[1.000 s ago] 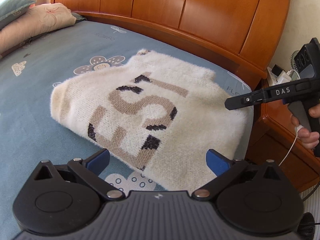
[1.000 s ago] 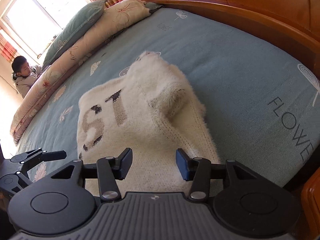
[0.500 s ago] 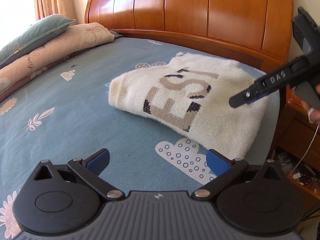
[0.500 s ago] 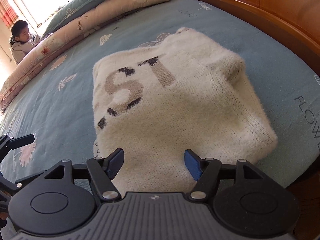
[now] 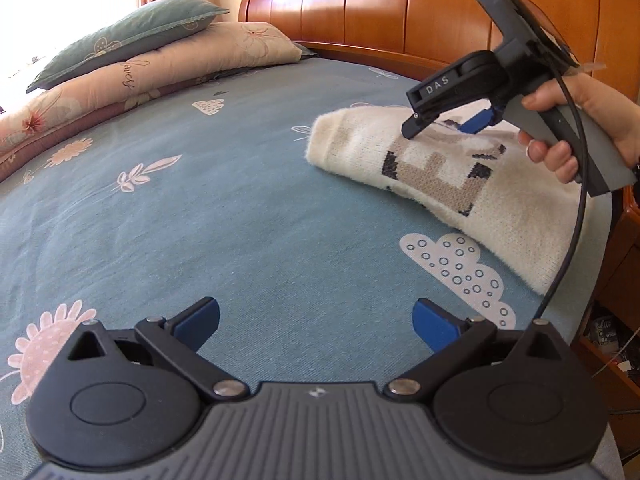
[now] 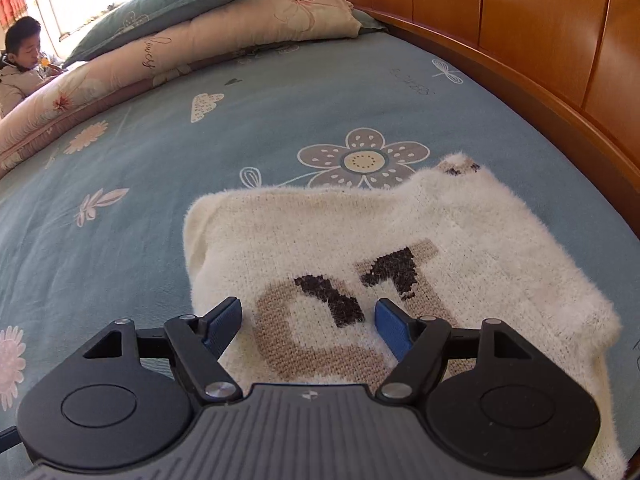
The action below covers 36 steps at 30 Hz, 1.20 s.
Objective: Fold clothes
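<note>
Risk, judged: the folded cream sweater (image 6: 420,248) lies close to the bed's side edge, lower right of the left wrist view, with a wooden nightstand (image 5: 616,280) just beyond. A sideways drag on the next tuck could slide it off the blue floral bedsheet (image 5: 240,208). Fluffy knit is bulky, so a shallow pinch would likely catch one layer only and spring the fold open. The black cable (image 5: 576,216) hanging from the right gripper (image 5: 444,126) crosses over the sweater and could snag the pile.

Right gripper: jaws have just been opening, now spread, nothing between the blue pads; it hovers over the lettered face, the knit letters filling the lower centre of its own view.

Left gripper (image 5: 316,320): jaws spread wide, empty, over bare sheet; the sweater sits well apart at upper right.
</note>
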Each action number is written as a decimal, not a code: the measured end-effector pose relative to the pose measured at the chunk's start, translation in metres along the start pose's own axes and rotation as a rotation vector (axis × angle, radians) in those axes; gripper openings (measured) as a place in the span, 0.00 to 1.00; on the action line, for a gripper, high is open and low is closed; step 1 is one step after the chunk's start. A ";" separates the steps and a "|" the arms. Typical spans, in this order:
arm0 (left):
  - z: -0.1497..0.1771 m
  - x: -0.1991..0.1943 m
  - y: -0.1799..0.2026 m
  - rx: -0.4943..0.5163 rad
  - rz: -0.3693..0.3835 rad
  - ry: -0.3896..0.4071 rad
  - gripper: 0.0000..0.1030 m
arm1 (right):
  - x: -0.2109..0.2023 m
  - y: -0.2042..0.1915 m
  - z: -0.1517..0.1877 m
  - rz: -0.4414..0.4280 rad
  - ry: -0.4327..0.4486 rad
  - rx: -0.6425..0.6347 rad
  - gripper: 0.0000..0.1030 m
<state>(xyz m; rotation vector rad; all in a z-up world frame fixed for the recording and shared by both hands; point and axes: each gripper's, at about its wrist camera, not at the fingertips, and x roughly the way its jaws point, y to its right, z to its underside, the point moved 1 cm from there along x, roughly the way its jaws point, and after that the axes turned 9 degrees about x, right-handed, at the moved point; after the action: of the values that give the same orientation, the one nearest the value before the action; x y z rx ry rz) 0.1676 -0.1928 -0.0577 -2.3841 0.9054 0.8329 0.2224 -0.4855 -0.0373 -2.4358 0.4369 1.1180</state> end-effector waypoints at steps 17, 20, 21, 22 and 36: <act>-0.016 -0.043 0.008 -0.068 -0.050 0.080 0.99 | -0.138 0.000 0.079 0.094 0.127 -0.087 1.00; -0.023 -0.060 0.024 -0.063 -0.028 0.101 0.99 | -0.162 0.007 0.109 0.079 0.158 0.002 1.00; -0.024 -0.065 0.029 -0.058 -0.024 0.108 0.99 | -0.170 0.009 0.118 0.079 0.173 0.031 1.00; -0.024 -0.072 0.036 -0.052 -0.025 0.115 0.99 | -0.176 0.010 0.127 0.090 0.193 0.052 1.00; -0.009 -0.132 0.063 -0.084 0.014 0.120 0.99 | -0.225 -0.001 0.201 0.144 0.233 0.011 1.00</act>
<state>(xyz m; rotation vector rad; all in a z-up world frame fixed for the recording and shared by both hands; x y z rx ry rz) 0.0472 -0.1837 0.0256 -2.5262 0.9520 0.7528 -0.0464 -0.3613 0.0188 -2.5690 0.6982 0.8848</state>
